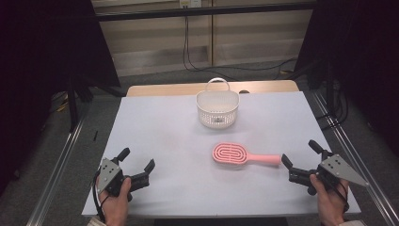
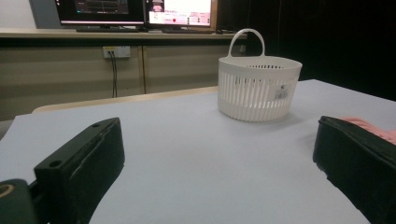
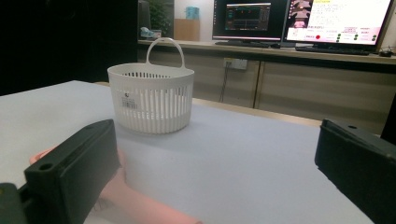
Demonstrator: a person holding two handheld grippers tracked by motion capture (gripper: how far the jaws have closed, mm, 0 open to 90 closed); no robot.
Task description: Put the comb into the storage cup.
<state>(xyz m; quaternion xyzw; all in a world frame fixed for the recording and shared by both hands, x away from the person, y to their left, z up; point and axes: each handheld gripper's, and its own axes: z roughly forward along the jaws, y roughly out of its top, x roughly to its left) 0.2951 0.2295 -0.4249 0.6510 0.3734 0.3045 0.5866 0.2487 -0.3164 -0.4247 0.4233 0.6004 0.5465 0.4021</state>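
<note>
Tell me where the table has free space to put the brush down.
Bare table spreads left of the basket and pink brush, up to the left gripper. Right of the basket is free too. It is tight only between the brush handle and the right gripper.

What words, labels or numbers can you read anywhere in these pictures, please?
None can be read.
White slotted plastic basket: its small sticker is too small to read.
Two computer monitors behind the table: their on-screen text is too blurred to read.

Matt pink plastic brush [image 1: 231,154], slatted white plastic basket [image 1: 217,109], seemingly smooth tabletop [image 1: 160,136].
</note>
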